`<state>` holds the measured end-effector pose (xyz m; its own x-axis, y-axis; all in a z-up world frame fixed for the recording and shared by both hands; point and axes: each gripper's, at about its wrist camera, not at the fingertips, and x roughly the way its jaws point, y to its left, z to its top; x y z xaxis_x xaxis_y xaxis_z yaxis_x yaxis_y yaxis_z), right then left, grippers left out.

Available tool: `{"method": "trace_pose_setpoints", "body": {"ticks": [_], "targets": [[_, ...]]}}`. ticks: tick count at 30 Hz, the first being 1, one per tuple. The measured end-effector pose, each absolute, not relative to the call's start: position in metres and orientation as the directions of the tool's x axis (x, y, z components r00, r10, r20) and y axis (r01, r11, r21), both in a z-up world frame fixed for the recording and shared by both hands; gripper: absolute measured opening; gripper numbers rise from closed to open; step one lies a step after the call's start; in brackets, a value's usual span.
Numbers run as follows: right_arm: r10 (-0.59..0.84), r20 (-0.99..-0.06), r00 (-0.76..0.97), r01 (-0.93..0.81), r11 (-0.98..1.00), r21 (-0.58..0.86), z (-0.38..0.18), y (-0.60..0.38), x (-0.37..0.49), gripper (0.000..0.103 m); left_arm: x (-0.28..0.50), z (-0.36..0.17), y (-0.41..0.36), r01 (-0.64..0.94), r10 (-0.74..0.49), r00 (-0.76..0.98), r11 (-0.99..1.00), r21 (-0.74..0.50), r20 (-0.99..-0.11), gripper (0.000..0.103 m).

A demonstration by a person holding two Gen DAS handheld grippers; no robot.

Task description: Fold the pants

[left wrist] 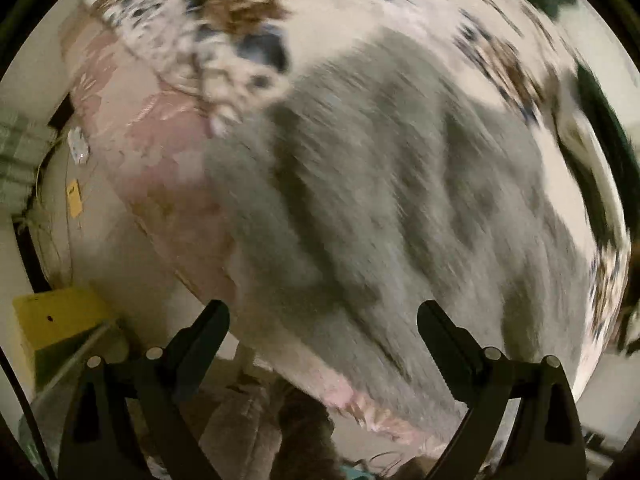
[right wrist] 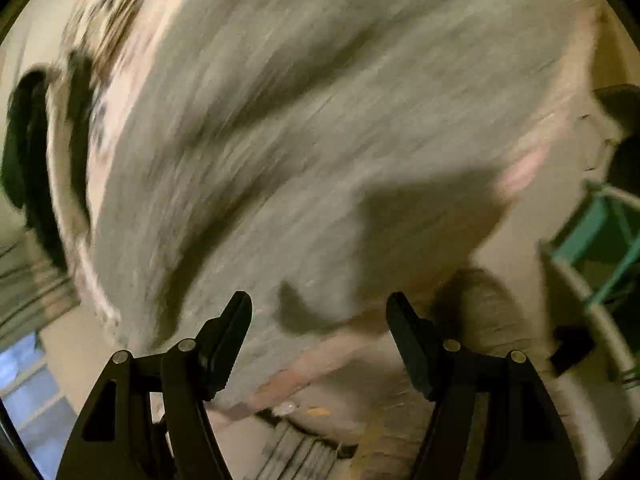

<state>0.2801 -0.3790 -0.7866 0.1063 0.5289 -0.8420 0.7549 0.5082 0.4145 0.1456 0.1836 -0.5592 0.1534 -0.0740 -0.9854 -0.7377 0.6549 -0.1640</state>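
Grey pants [left wrist: 380,200] lie rumpled on a bed with a white cover patterned in brown and blue [left wrist: 240,8]. Both views are motion-blurred. My left gripper [left wrist: 323,312] is open and empty, above the near edge of the pants. In the right wrist view the grey pants [right wrist: 320,140] fill most of the frame. My right gripper [right wrist: 319,304] is open and empty, just above the pants' near edge.
A pink sheet [left wrist: 160,152] covers the bed's side at left. A yellow box [left wrist: 60,316] stands on the floor at lower left. A dark green cloth [left wrist: 604,152] lies at the bed's right. A teal rack [right wrist: 600,240] stands at the right.
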Motion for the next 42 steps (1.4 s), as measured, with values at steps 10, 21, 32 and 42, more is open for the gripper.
{"method": "trace_pose_setpoints", "body": {"ticks": [10, 21, 32, 42], "targets": [[0.448, -0.875, 0.181, 0.727, 0.538, 0.426, -0.786, -0.289, 0.310, 0.021, 0.208, -0.587, 0.252, -0.720, -0.132, 0.311, 0.613, -0.325, -0.941, 0.058], [0.347, -0.915, 0.207, 0.610, 0.685, 0.398, -0.714, -0.260, 0.307, 0.008, 0.176, -0.521, 0.256, -0.630, -0.078, 0.418, 0.693, -0.351, -0.905, 0.011], [0.462, -0.887, -0.004, 0.653, 0.673, 0.348, -0.781, -0.281, 0.281, 0.038, 0.146, -0.575, 0.260, -0.693, -0.102, 0.159, 0.697, -0.185, -0.982, 0.026], [0.238, -0.952, 0.194, 0.670, 0.676, 0.306, -0.685, -0.418, 0.278, 0.081, 0.207, -0.507, 0.071, -0.253, 0.099, 0.176, 0.966, 0.052, -0.979, 0.093]]}}
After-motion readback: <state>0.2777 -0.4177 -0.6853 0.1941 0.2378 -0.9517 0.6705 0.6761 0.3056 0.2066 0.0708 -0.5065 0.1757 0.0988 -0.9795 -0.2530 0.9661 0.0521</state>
